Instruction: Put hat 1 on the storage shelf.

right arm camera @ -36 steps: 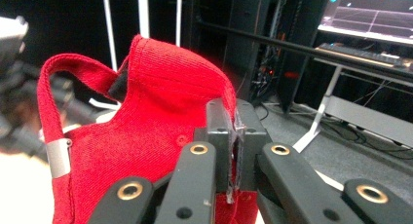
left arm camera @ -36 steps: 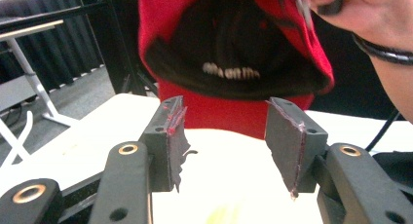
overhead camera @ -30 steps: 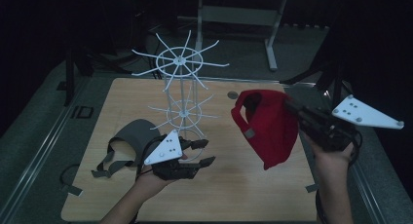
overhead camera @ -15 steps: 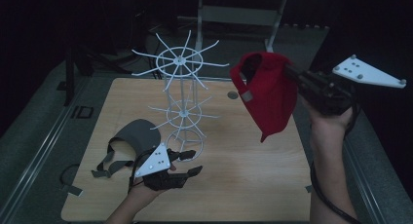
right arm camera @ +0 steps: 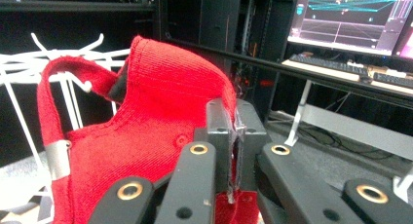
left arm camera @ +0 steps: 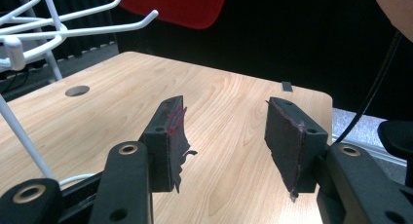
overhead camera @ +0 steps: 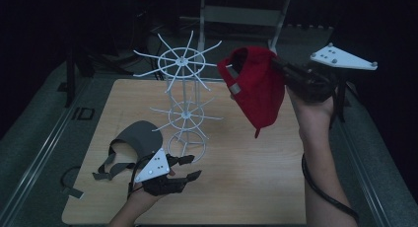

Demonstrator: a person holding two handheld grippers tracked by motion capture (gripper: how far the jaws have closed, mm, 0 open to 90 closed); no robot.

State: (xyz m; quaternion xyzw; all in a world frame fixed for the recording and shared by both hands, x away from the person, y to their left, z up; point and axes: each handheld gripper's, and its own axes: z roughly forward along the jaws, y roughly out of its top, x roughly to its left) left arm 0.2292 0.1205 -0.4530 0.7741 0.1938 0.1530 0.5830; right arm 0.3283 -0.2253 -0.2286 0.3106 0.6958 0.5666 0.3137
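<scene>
Tongs at the right (overhead camera: 276, 68) pinch a red cap (overhead camera: 254, 86) aloft at two o'clock over the desk (overhead camera: 246, 187), just beside the white wire rack (overhead camera: 183, 106), jaws pressed on its fabric; at seven o'clock the left tongs (overhead camera: 190, 168) rest spread and empty near a grey visor (overhead camera: 135, 138)

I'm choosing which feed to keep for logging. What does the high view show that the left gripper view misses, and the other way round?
High view alone: the grey visor lying on the table, and the right hand-held gripper shut on the red cap. Left gripper view alone: the left hand-held gripper close up, jaws apart with nothing between them, pads frayed. Both: white rack, tabletop, red cap.
</scene>
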